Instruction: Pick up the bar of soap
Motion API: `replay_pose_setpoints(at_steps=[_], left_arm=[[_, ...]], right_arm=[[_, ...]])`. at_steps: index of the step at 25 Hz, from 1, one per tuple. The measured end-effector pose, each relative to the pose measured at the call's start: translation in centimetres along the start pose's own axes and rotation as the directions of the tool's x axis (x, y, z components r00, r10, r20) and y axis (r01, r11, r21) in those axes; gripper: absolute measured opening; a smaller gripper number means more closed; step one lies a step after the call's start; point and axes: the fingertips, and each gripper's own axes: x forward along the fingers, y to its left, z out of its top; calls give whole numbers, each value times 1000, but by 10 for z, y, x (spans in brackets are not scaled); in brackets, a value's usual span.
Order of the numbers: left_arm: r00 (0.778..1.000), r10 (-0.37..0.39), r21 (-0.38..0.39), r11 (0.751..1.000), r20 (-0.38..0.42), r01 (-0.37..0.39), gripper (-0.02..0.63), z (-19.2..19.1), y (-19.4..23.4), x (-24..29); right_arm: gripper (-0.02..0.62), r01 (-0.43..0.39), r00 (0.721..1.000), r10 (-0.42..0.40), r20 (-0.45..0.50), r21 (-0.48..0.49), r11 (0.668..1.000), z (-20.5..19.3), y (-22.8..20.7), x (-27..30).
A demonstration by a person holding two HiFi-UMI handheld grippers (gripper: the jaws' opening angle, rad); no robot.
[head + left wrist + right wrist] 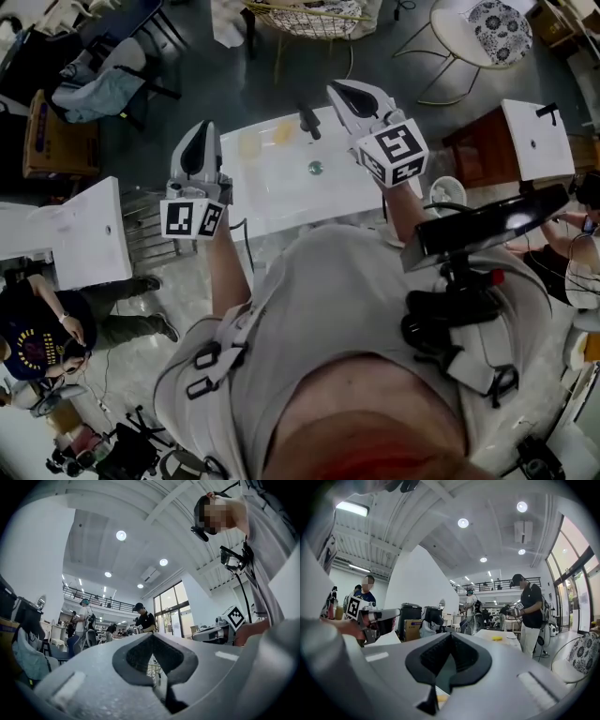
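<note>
In the head view a white sink top (281, 192) lies in front of me. On it, near its far edge, lie a yellow-orange bar of soap (283, 133) and a paler yellowish piece (248, 142). My left gripper (201, 125) is held over the sink top's left edge, to the left of both pieces and apart from them. My right gripper (334, 87) is held over the far right corner, beyond the faucet (307, 120). In the gripper views both left (151, 635) and right (450, 634) stand shut with nothing between the jaws, pointing out into the room.
A round drain (315, 168) sits mid-basin. More white sink units stand at the left (80, 230) and right (534, 139). A wire-frame chair (305, 19) and a round stool (487, 33) stand beyond the sink. A person (42, 323) crouches lower left; a black camera rig (478, 230) hangs at my right.
</note>
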Motion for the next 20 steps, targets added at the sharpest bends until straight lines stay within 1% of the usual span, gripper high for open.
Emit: replay_pose_setpoints(at_steps=[13,20], left_arm=[[1000,-10,-53,999,-11,9,-3,-10,-4,-11],[1000,-7,-57,998,-25,6,-3,-19,-7,-14]], right_arm=[[2,-5,1000,5,12,-6,1000,0,10,2],[2,-11,1000,11,10,-9,1000,-4,13,2]])
